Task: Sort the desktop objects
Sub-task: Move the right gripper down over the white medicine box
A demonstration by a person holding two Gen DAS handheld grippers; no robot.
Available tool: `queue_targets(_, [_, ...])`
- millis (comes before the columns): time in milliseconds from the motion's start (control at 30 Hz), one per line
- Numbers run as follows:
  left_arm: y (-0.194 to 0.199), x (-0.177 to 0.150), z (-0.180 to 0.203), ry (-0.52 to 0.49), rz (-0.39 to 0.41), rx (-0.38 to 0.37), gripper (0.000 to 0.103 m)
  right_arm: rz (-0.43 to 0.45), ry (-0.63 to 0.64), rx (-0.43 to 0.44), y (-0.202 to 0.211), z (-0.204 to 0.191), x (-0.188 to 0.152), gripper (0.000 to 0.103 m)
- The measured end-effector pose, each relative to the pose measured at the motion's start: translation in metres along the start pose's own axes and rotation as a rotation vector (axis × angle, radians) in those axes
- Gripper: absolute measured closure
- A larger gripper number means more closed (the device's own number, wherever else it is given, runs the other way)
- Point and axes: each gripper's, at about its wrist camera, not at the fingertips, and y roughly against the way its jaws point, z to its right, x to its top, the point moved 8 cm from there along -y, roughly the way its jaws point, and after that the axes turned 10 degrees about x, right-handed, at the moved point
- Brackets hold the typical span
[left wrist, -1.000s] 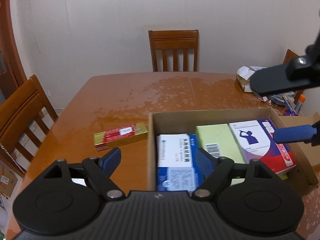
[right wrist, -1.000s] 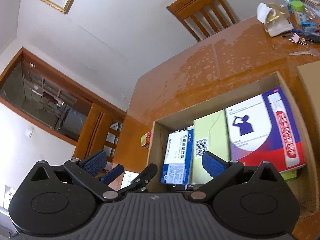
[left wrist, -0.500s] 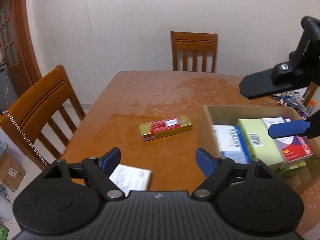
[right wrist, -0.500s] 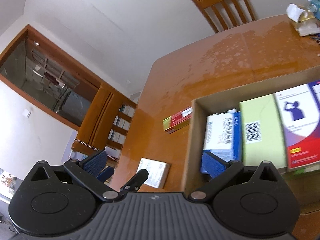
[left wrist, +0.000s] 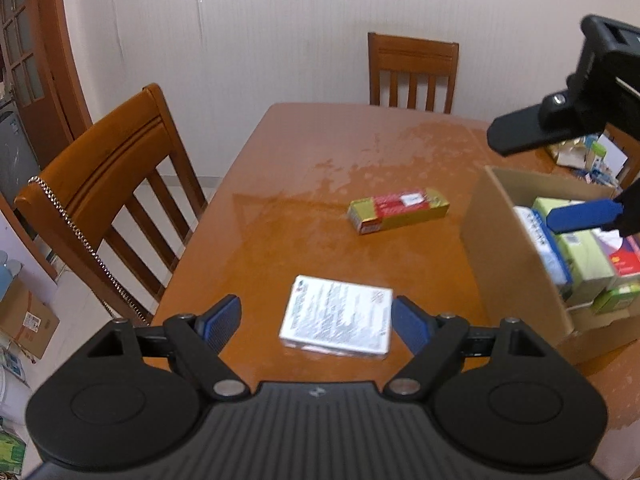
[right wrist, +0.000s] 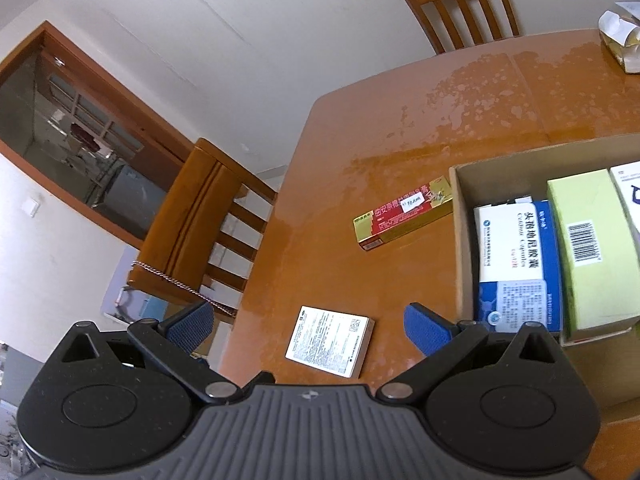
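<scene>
My left hand-held gripper (left wrist: pixel 316 322) hangs open over the near part of the worktop (left wrist: pixel 304 184), its blue pads spread wider than the white flat box (left wrist: pixel 337 316) that lies between them in view, below and not touched. That box sits close to the worktop's near left edge, with a wooden chair (left wrist: pixel 108 184) just beyond the edge. Farther in, the red and gold carton (left wrist: pixel 398 210) lies alone, with bare wood all round it, just left of the cardboard box (left wrist: pixel 504 240). My right hand-held gripper (right wrist: pixel 308 326) is open too and holds nothing, hovering above the cardboard box's left wall (right wrist: pixel 460 232). Inside, a blue and white box (right wrist: pixel 516 260) and a green box (right wrist: pixel 592 248) lie side by side. A second chair (left wrist: pixel 412 72) stands at the far edge.
</scene>
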Motion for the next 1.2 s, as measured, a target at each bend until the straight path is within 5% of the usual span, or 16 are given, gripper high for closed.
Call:
queue_targets(333, [-0.022,-0.020,-0.028,-0.004,-0.058,-0.037,0.021,-0.013,0.203,-0.043,-0.056,-0.030,-0.001,0.000])
queue_targets(700, [-0.035,-0.052,-0.039,-0.027,-0.127,-0.073,0.021,-0.279,0.469,-0.159,-0.140,-0.027,-0.028,0.000])
queue_targets(1200, [-0.037,-0.059,-0.030,-0.022,-0.146,-0.115,0.021,-0.582,0.961,-0.186,-0.177,-0.031,-0.054,0.000])
